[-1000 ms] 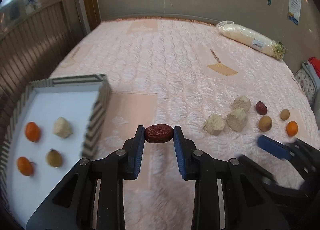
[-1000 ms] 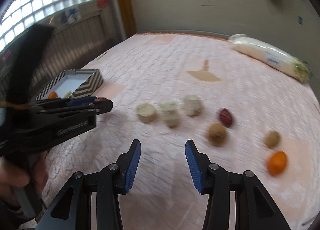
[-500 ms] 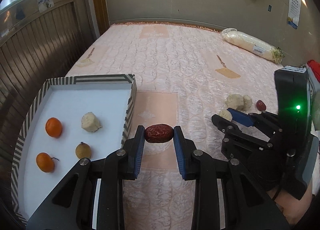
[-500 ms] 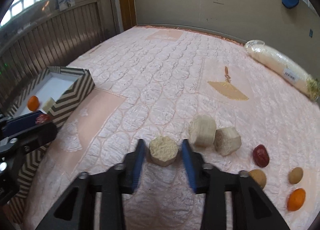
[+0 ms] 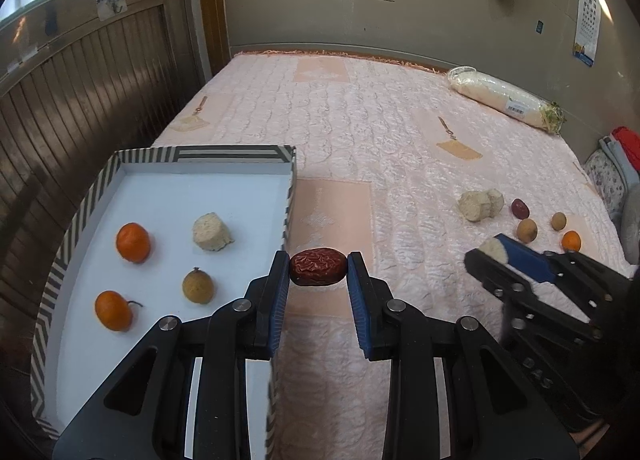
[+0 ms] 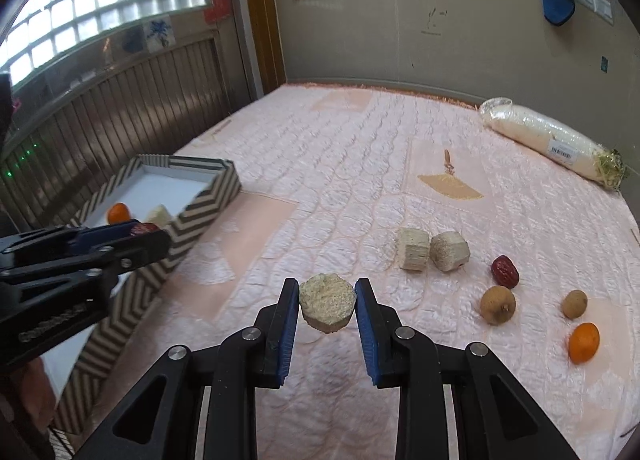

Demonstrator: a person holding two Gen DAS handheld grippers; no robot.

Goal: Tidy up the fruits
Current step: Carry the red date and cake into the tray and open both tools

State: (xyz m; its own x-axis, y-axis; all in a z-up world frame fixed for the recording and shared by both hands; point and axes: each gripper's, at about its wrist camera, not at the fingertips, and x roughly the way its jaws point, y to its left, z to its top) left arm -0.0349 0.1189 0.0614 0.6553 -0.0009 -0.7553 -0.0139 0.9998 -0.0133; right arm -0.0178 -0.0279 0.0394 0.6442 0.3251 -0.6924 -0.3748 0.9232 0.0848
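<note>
The left gripper (image 5: 318,269) pinches a red date (image 5: 318,266) beside the striped tray (image 5: 232,154); the right gripper (image 6: 327,302) clamps a pale chunk (image 6: 327,302) above the quilted bed (image 6: 360,164), loose fruits (image 6: 498,305) beyond it.

Pink quilted bed (image 5: 360,132), wood-panelled wall (image 5: 80,100), bright glass-block window (image 6: 108,4).
</note>
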